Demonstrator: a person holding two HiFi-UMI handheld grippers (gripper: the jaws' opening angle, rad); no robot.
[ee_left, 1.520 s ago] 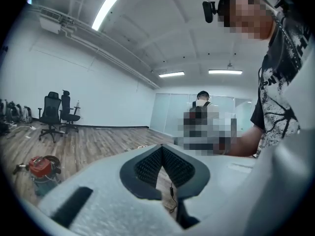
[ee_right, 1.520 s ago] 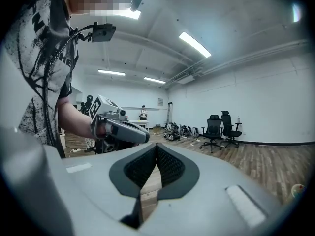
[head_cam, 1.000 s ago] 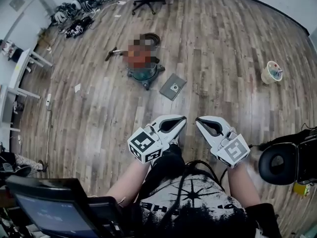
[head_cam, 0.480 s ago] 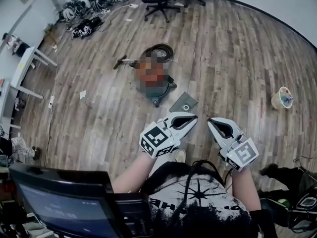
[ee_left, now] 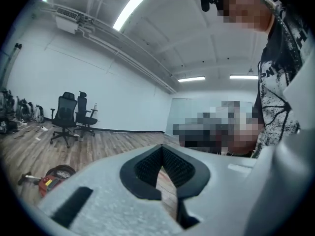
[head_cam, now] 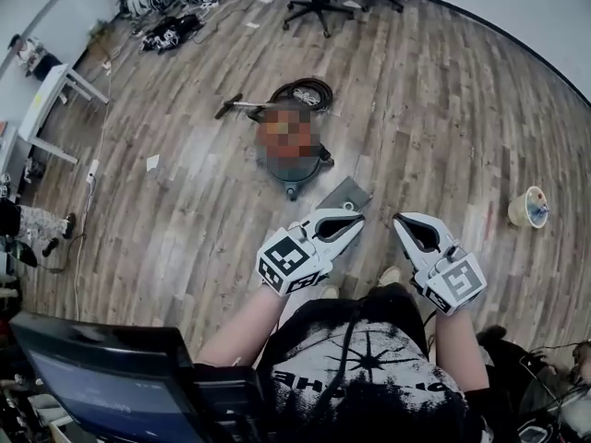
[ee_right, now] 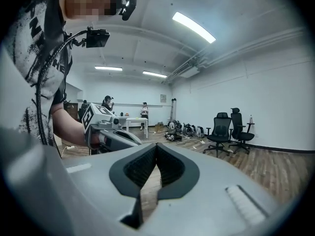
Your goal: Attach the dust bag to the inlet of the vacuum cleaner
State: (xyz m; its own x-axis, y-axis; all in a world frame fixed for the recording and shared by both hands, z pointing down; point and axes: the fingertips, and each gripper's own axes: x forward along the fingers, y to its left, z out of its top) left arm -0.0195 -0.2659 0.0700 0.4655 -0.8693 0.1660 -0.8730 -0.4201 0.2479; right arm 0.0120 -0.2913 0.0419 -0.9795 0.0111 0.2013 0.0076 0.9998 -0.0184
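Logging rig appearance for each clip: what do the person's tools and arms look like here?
Both the left tool and right tool are pale grey beak-shaped shells with black ribbed pads around a teardrop opening. Each carries a white cube with black square markers. The person wears a black short-sleeved shirt with white print.

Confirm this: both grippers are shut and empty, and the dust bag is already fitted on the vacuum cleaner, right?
Not fitted: the head view shows the dust bag lying flat on the floor beside the vacuum cleaner. The left gripper and right gripper are shut and empty.
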